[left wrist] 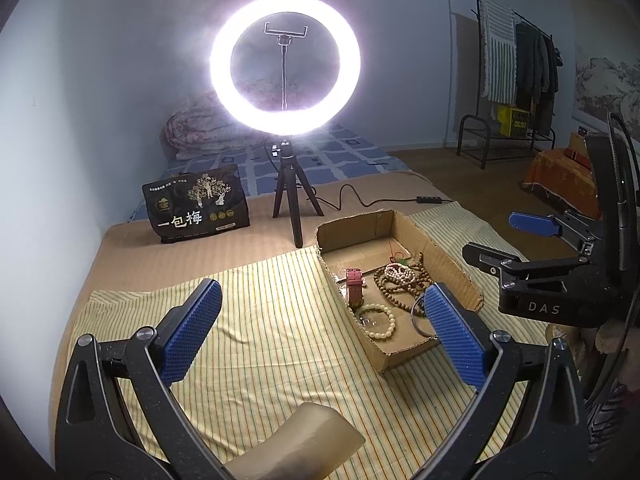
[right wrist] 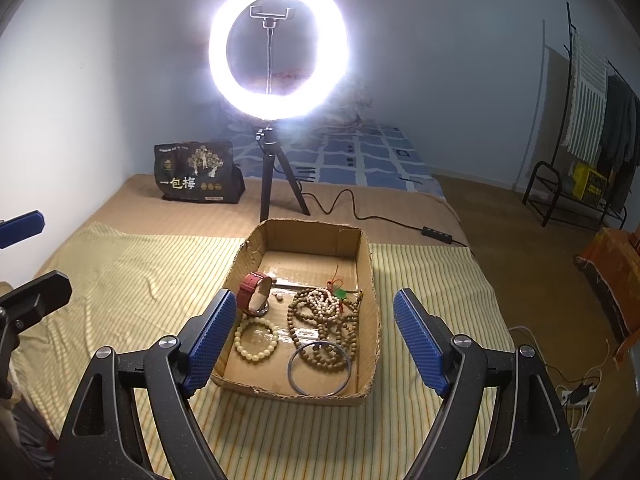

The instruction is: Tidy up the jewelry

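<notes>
**A:** What's the right tool doing?

**B:** Pads spread wide, holding nothing. It hangs low center of the right view, tipped down over the cardboard box.

**A:** And the left tool?

**B:** Also wide open, empty. It's over the striped cloth, w/ the box at center right in its view.

**A:** Where's the jewelry?

**B:** All in the box: red watch, pale bead bracelet, brown bead strands, metal bangle.

**A:** So what step?

**B:** Looks near done, or maybe just starting. Can't tell. Next grab prob needs a dip into the box & a soft pinch.
</notes>
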A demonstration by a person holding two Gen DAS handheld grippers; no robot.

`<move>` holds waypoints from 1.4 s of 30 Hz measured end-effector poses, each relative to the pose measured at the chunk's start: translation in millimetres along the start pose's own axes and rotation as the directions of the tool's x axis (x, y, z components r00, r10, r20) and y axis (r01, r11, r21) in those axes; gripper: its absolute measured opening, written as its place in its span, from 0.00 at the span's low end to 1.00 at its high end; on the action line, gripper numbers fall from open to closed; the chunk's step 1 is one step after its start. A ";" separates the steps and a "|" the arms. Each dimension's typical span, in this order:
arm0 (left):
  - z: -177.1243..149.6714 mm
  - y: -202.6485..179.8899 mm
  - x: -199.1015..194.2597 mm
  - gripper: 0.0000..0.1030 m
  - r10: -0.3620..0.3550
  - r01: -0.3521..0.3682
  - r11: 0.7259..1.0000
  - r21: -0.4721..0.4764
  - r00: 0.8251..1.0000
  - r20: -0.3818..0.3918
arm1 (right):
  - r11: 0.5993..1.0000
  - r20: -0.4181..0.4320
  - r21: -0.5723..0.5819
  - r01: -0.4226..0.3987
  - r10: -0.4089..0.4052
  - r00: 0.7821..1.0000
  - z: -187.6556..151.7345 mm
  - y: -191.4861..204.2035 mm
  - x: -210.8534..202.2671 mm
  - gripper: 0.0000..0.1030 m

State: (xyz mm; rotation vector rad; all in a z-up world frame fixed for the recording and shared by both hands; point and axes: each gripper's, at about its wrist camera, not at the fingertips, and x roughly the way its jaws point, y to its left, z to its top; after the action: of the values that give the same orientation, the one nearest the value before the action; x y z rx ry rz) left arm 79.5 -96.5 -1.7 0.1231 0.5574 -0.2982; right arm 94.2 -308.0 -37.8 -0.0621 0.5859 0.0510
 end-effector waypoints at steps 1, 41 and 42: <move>0.1 0.1 0.1 1.00 0.000 0.000 1.000 0.000 1.000 0.000 | 1.000 0.000 0.000 0.001 -0.001 1.000 -0.5 -0.1 0.4 0.79; 1.2 -1.7 -1.2 1.00 0.003 -0.003 1.000 0.004 1.000 0.009 | 1.000 -0.010 -0.003 0.005 -0.005 1.000 -4.0 -3.0 1.6 0.79; 1.1 -1.8 -1.7 1.00 0.006 -0.006 1.000 0.004 1.000 0.014 | 1.000 -0.011 -0.003 0.006 -0.006 1.000 -4.3 -3.0 1.8 0.79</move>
State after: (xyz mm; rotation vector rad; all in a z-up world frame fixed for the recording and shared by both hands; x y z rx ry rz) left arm 78.1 -98.0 0.1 0.1267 0.5425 -0.2946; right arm 93.5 -311.2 -42.3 -0.0673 0.5963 0.0459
